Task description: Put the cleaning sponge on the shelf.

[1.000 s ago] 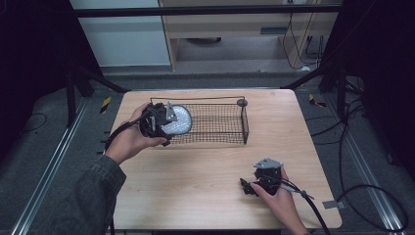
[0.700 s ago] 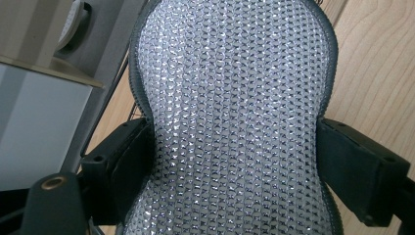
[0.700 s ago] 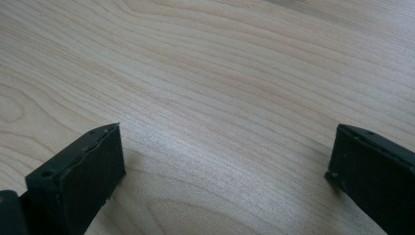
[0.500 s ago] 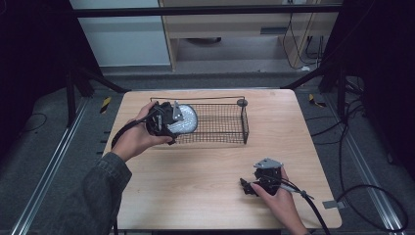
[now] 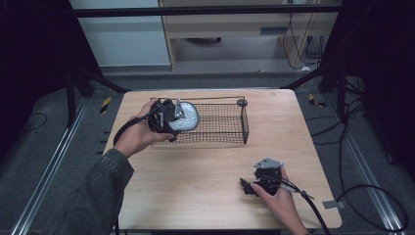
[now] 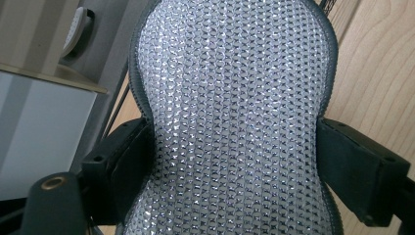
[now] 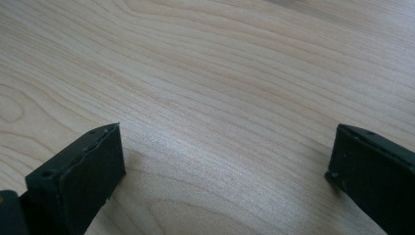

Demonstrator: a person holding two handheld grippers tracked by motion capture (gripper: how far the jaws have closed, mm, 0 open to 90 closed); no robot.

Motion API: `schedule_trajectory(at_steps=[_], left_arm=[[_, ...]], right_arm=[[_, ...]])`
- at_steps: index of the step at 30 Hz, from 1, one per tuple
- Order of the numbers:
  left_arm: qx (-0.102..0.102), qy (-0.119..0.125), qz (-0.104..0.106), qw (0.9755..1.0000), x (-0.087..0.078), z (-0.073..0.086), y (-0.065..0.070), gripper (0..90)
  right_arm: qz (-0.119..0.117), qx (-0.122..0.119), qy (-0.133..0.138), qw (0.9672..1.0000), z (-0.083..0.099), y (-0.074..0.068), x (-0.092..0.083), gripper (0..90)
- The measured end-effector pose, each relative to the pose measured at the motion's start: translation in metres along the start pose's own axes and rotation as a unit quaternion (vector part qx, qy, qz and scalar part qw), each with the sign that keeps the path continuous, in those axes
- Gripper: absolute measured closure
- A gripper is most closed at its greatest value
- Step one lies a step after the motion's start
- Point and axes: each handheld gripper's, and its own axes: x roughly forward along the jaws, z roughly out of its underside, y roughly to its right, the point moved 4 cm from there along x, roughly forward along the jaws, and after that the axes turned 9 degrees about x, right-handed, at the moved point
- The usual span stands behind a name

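Note:
A silver sparkly pad (image 5: 186,117) with a dark rim is held at the left end of the black wire basket (image 5: 243,125). My left gripper (image 5: 169,117) is shut on it. In the left gripper view the pad (image 6: 235,73) is pinched at its waist between the two black jaws, and the left gripper (image 6: 235,161) squeezes it in from both sides. My right gripper (image 5: 246,187) rests low over the table near the front right. In the right gripper view the right gripper (image 7: 225,166) stands open, with bare wood between its jaws.
The wire basket stands on the far half of the wooden table (image 5: 195,176), with a black knob (image 5: 242,103) at its far right corner. Cables (image 5: 362,196) lie on the floor to the right. Dark frame legs flank the table.
The left hand has shifted slightly to the right with the pad, further over the basket's left end. The right hand has stayed still.

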Motion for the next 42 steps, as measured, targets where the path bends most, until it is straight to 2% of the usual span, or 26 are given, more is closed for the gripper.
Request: schedule_trajectory(at_steps=[15,23,38,42], left_arm=[[0.011,0.005,-0.010,0.9999,-0.004,-0.011,-0.007,14.9],[0.015,0.002,-0.014,0.9998,-0.003,-0.010,-0.014,14.9],[0.029,-0.003,-0.017,0.9994,0.010,-0.006,-0.023,14.9],[0.024,0.004,-0.018,0.9995,0.014,-0.005,-0.025,14.9]], right_arm=[[-0.001,0.001,0.000,1.0000,0.000,0.000,0.000,0.4],[0.000,0.001,0.000,1.0000,0.000,0.000,0.000,0.4],[-0.001,0.001,0.000,1.0000,0.000,0.000,0.000,0.4],[-0.001,0.001,0.000,1.0000,0.000,0.000,0.000,0.4]])
